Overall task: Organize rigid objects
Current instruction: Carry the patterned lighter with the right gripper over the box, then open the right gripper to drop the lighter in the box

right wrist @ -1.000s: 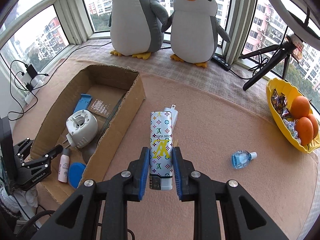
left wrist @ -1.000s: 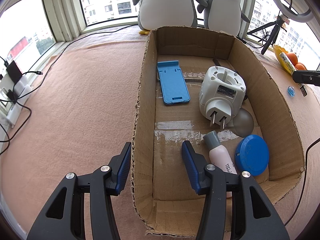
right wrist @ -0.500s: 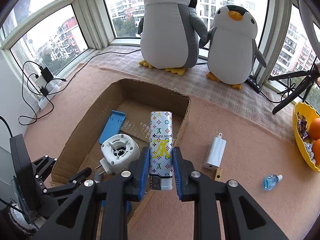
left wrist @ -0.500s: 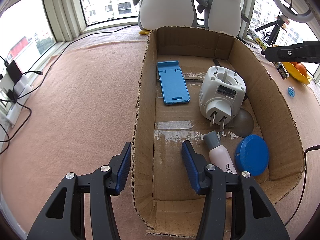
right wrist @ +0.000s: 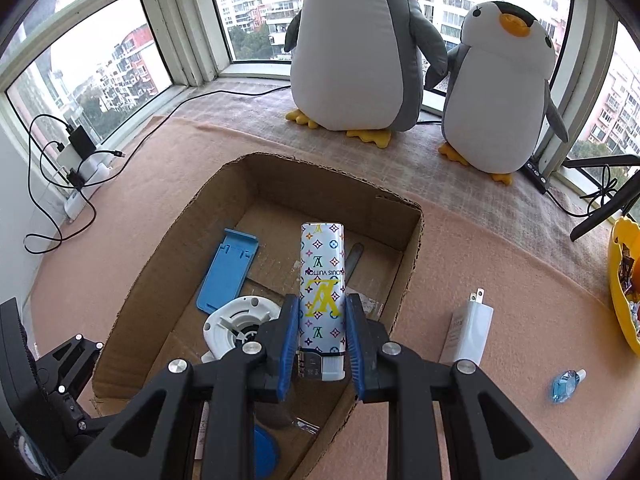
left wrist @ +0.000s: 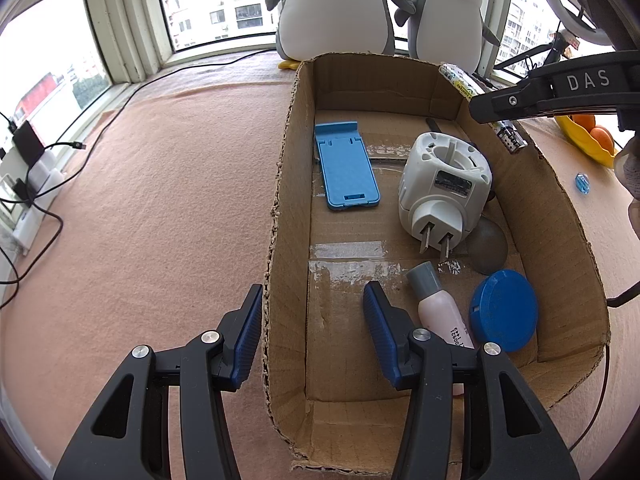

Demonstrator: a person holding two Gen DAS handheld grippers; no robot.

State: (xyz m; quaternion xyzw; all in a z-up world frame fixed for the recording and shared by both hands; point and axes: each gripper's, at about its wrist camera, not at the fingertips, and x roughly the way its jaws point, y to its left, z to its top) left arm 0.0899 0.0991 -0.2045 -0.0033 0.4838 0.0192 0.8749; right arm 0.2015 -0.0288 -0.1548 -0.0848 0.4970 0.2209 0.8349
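Left gripper (left wrist: 312, 322) has its two blue pads spread wide, one on each side of the near left wall of the cardboard box (left wrist: 282, 208). It holds nothing. Inside the box lie a blue phone stand (left wrist: 345, 170), a white plug adapter (left wrist: 444, 192) with its prongs pointing toward the camera, a pink bottle (left wrist: 440, 312) with a grey cap and a round blue lid (left wrist: 503, 310). The bottle and the lid sit side by side near the front. At the top right, the right gripper reaches over the far right corner of the box with a patterned lighter (left wrist: 476, 106).

From the right wrist view, the right gripper (right wrist: 322, 336) squeezes the lighter (right wrist: 322, 288) between its blue pads. The lighter stands up tall above the inside of the box (right wrist: 408, 264). A white charger (right wrist: 467, 330) lies on the pink cloth (right wrist: 500, 264) just outside the box. A small blue bottle (right wrist: 565, 386) lies farther right. Two toy penguins (right wrist: 360, 40) stand by the window.
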